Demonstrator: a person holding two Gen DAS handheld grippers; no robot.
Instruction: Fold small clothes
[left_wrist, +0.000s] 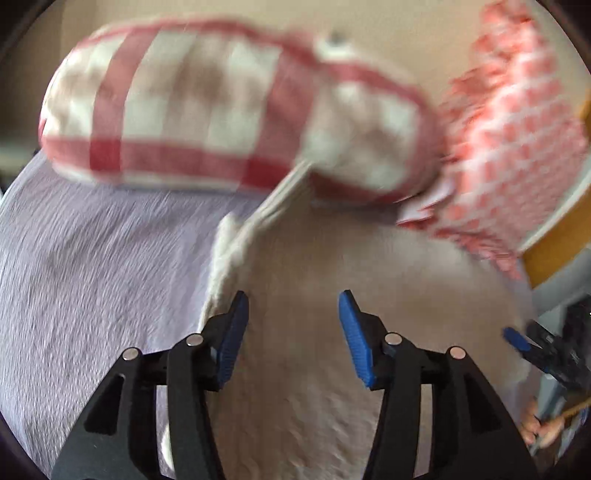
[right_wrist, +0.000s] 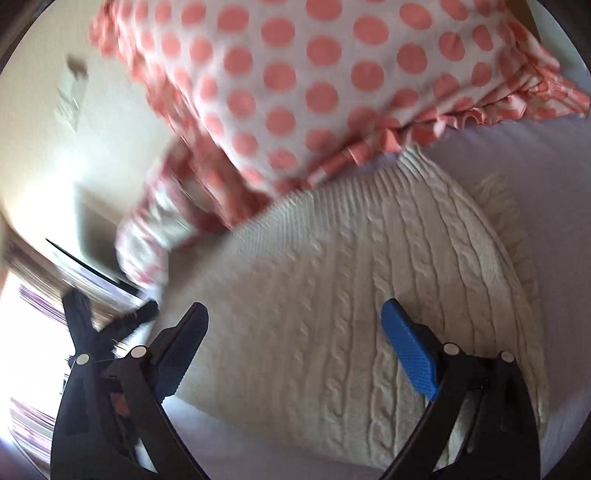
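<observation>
My main worry was snagging. Both sets of fingers were spread wide over loose cable knit, and a tip dragged through the stitches could have pulled a loop or bunched the cream knit piece instead of taking a clean edge. The blur in both views also made me doubt my aim, so a pinch might have caught the lavender sheet underneath along with the knit. A third risk, as I judged it, was the polka-dot garment: its ruffled hem overlapped the far end of the knit, so lifting the knit could have dragged it along.

The left gripper was open and held nothing; the knit's left edge ran just beside its left fingertip, with cream fabric filling the gap between the jaws. The right gripper was open too, also empty, with the knit lying flat on the bed directly between and below its fingers. The near corner of the knit sat close under its left finger. A red checked item lay beyond the knit, toward the far edge of the bed.
</observation>
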